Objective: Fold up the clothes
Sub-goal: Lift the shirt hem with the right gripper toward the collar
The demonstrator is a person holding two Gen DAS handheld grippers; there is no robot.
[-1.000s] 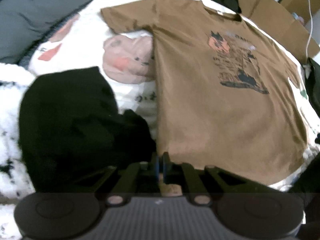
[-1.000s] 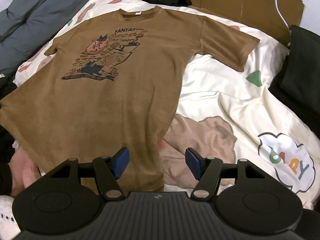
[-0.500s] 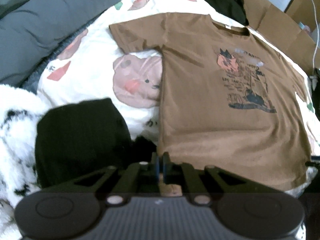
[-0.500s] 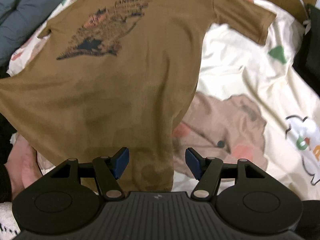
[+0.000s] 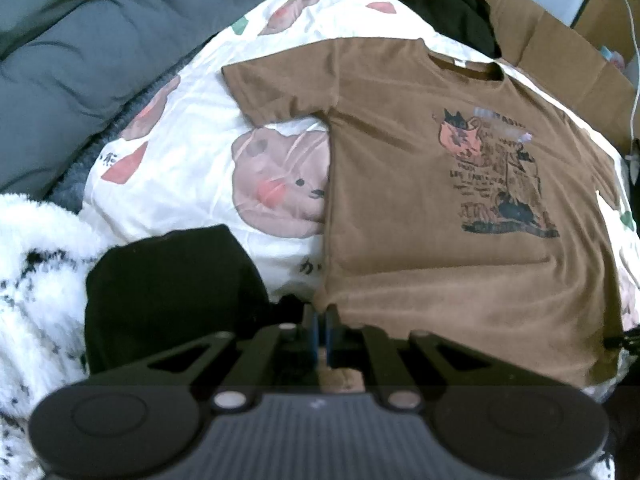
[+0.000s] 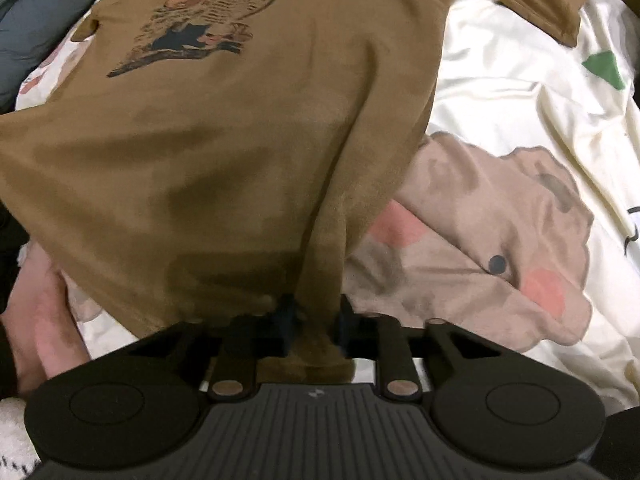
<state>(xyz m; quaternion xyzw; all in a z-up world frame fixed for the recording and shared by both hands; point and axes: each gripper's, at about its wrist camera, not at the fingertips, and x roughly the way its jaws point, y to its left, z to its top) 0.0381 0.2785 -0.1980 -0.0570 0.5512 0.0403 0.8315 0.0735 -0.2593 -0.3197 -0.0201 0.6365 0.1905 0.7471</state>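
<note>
A brown T-shirt (image 5: 440,220) with a cat print lies face up and spread flat on a cartoon bedsheet (image 5: 180,160). My left gripper (image 5: 320,330) is shut at the shirt's near left hem corner, and a scrap of brown cloth shows behind its fingers. In the right wrist view the same T-shirt (image 6: 240,140) fills the frame. My right gripper (image 6: 315,320) is at the near right hem corner with its jaws closing. Brown fabric is bunched into a ridge between its pads.
A black garment (image 5: 168,292) lies left of the left gripper, beside a white fluffy blanket (image 5: 36,280). A grey duvet (image 5: 80,60) borders the sheet's far left. Dark clothes (image 5: 448,4) and cardboard (image 5: 560,48) sit beyond the collar. A person's hand (image 6: 40,320) rests under the hem.
My right gripper came down onto the hem, and its jaws went from wide apart to pinched around the fabric. My left gripper drew back slightly and stayed shut.
</note>
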